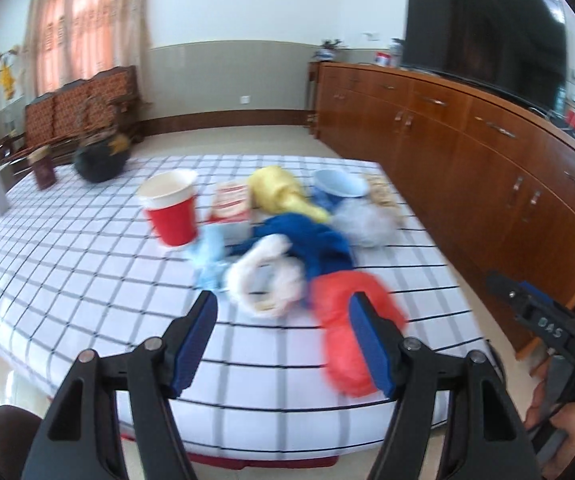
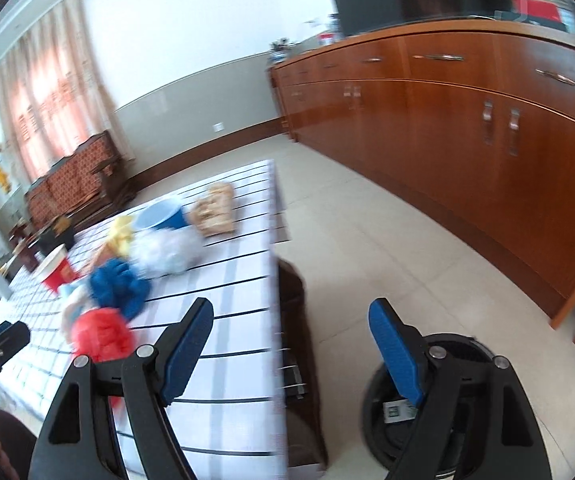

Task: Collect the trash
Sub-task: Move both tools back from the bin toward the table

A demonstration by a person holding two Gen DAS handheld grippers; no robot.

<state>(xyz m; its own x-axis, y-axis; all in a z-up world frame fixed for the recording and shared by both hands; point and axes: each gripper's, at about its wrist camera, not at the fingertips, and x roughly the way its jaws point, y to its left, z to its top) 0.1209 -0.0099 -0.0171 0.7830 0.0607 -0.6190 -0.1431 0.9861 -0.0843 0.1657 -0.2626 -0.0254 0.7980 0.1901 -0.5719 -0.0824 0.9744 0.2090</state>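
1. The trash lies heaped on the checked surface (image 1: 67, 264) — a red wad (image 1: 343, 320) nearest the edge, then a white wrapper (image 1: 263, 284), a blue wad (image 1: 307, 244), a pale blue scrap (image 1: 207, 256), a yellow wad (image 1: 279, 192) and a white wad (image 1: 367, 220).
2. These look like crumpled plastic or paper: light, soft, likely to crush and slip, so a pinch through the thick middle of a wad should hold better than a loose edge.
3. The red cup (image 1: 173, 212) and the blue cup (image 1: 339, 186) seem thin and stiff — best taken across the rim, gently.
4. The left gripper (image 1: 283, 344) hangs over the near edge, jaws well apart, nothing between them; the red wad lies just behind its right finger.
5. The right gripper (image 2: 291, 352) is wide and empty too, aimed off the surface's side at the floor, with a dark round bin (image 2: 447, 400) below.
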